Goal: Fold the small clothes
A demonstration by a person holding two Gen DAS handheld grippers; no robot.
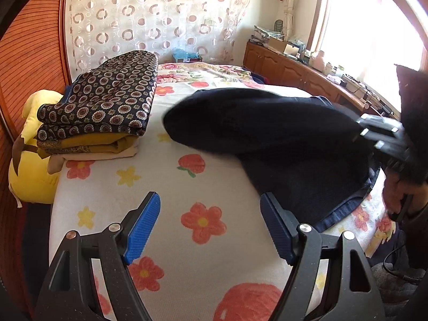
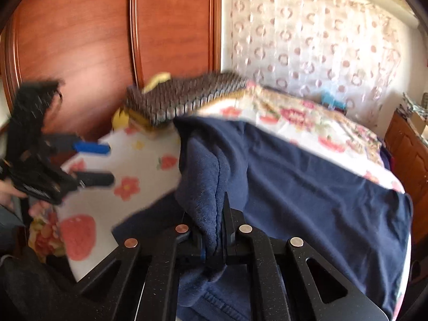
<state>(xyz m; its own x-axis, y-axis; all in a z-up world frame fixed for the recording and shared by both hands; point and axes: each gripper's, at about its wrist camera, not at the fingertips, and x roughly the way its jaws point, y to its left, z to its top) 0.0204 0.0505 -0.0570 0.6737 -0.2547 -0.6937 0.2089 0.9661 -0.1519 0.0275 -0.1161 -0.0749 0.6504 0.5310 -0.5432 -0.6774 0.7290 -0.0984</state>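
A navy fleece garment [image 1: 281, 144] lies on the flowered bed, partly lifted and blurred in the left wrist view. My right gripper [image 2: 216, 240] is shut on a bunched fold of that garment [image 2: 307, 187] and holds it up off the bed; it shows at the right edge of the left wrist view [image 1: 385, 139]. My left gripper [image 1: 211, 227] is open and empty above the bedsheet, left of the garment's hem; in the right wrist view it [image 2: 101, 163] hovers at the left, jaws apart.
A stack of folded clothes [image 1: 107, 107] with a dark patterned piece on top sits at the bed's left. A yellow plush toy [image 1: 32, 160] lies beside it. A wooden wardrobe [image 2: 80, 40] stands behind. A cluttered wooden cabinet [image 1: 294, 67] runs under the window.
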